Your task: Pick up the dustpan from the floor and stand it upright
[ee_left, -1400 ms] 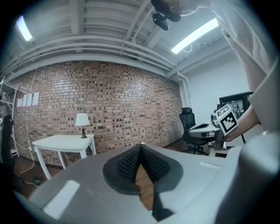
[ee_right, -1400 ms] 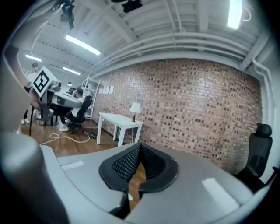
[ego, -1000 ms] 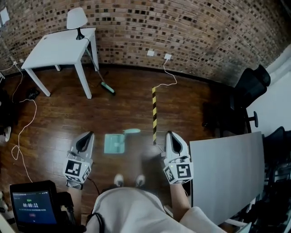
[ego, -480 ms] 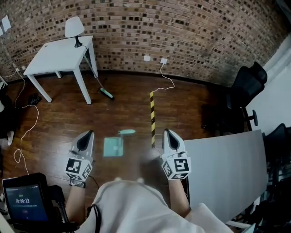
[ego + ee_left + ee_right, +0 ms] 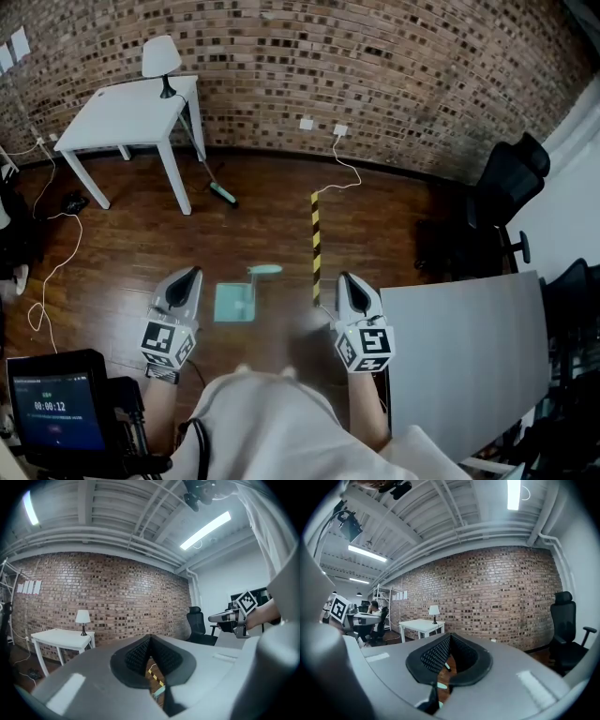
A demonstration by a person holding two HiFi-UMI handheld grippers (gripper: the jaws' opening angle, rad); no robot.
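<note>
Both pressed together, left hand-held gripper point(image 5: 190, 275) and right hand-held gripper point(image 5: 343, 278) flank the flat-lying dustpan point(image 5: 234, 302), handle point(image 5: 265, 270) pointing away.

The back wall point(image 5: 375, 56) is brown brick. The floor point(image 5: 122, 253) is dark, shiny wood. A white table point(image 5: 127, 108) stands by the wall with a small lamp point(image 5: 160, 58) on it. A black and yellow stripe point(image 5: 316, 244) runs along the floor. A black chair point(image 5: 502, 187) sits near a big grey table point(image 5: 464, 356). Long lights point(image 5: 206, 529) glow overhead.
</note>
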